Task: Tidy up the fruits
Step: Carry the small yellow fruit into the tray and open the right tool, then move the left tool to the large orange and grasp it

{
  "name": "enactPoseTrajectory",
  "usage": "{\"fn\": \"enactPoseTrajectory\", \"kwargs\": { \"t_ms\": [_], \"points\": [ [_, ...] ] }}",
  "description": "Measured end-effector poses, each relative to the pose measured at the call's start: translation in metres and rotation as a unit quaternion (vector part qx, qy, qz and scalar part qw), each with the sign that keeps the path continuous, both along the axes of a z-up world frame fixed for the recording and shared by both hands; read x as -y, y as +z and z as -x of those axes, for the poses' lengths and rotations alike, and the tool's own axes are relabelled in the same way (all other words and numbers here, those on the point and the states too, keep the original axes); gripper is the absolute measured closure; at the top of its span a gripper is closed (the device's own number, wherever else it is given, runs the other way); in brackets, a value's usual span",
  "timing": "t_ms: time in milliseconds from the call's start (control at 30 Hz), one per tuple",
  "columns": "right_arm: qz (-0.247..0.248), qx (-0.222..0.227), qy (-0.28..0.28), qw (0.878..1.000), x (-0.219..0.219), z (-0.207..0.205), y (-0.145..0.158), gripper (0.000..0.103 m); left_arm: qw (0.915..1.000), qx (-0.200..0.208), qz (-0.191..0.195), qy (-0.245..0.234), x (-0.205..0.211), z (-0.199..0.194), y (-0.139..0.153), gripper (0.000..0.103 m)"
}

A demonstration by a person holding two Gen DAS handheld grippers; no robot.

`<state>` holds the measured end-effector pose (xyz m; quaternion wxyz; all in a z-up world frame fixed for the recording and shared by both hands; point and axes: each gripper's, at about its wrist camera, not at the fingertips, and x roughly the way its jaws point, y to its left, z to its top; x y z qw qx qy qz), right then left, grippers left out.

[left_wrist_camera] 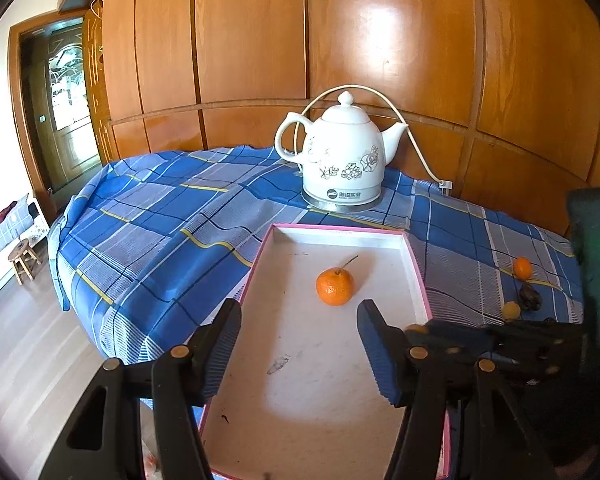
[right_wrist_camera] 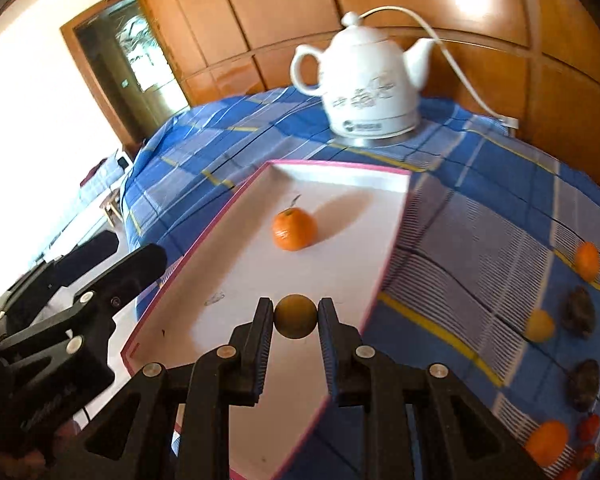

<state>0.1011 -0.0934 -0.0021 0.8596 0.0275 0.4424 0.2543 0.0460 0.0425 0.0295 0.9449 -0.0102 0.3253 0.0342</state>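
A white tray with a pink rim (left_wrist_camera: 416, 276) (right_wrist_camera: 236, 200) lies on the blue plaid tablecloth. One orange tangerine with a stem (left_wrist_camera: 335, 286) (right_wrist_camera: 294, 228) sits inside it. My left gripper (left_wrist_camera: 296, 340) is open and empty, hovering over the tray's near part, just short of the tangerine. My right gripper (right_wrist_camera: 296, 316) is shut on a small yellow-brown round fruit (right_wrist_camera: 296, 317) and holds it above the tray's right side. Its body shows in the left wrist view (left_wrist_camera: 500, 344). Several loose fruits lie right of the tray: a small orange one (left_wrist_camera: 522, 268) (right_wrist_camera: 587, 261), a yellow one (left_wrist_camera: 511, 311) (right_wrist_camera: 540, 326), dark ones (left_wrist_camera: 530, 298) (right_wrist_camera: 579, 312).
A white ceramic electric kettle (left_wrist_camera: 342, 156) (right_wrist_camera: 370, 88) with a cord stands behind the tray against the wooden wall panels. A larger orange (right_wrist_camera: 548, 442) and small red fruits (right_wrist_camera: 588, 428) lie at the near right. The table edge drops to the floor on the left.
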Motion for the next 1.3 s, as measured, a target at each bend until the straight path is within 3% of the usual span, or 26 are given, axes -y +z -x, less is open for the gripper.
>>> {"fn": "enactPoseTrajectory", "kwargs": {
  "t_ms": [267, 567, 967, 1300],
  "points": [
    [0.016, -0.008, -0.012, 1.000, -0.012, -0.010, -0.014, 0.079, 1.0000, -0.005, 0.007, 0.002, -0.004, -0.001, -0.003, 0.039],
    [-0.006, -0.007, -0.043, 0.999, 0.006, -0.005, -0.010, 0.075, 1.0000, 0.001, 0.007, -0.003, 0.000, 0.002, 0.001, 0.039],
    [-0.016, 0.008, -0.105, 0.994, 0.053, 0.019, 0.000, 0.075, 0.9998, 0.001, 0.004, -0.022, 0.012, 0.007, 0.001, 0.039],
    [-0.009, 0.024, -0.181, 0.983, 0.109, 0.044, 0.014, 0.074, 0.9993, -0.001, 0.000, -0.037, 0.022, 0.010, 0.000, 0.039]
  ]
}}
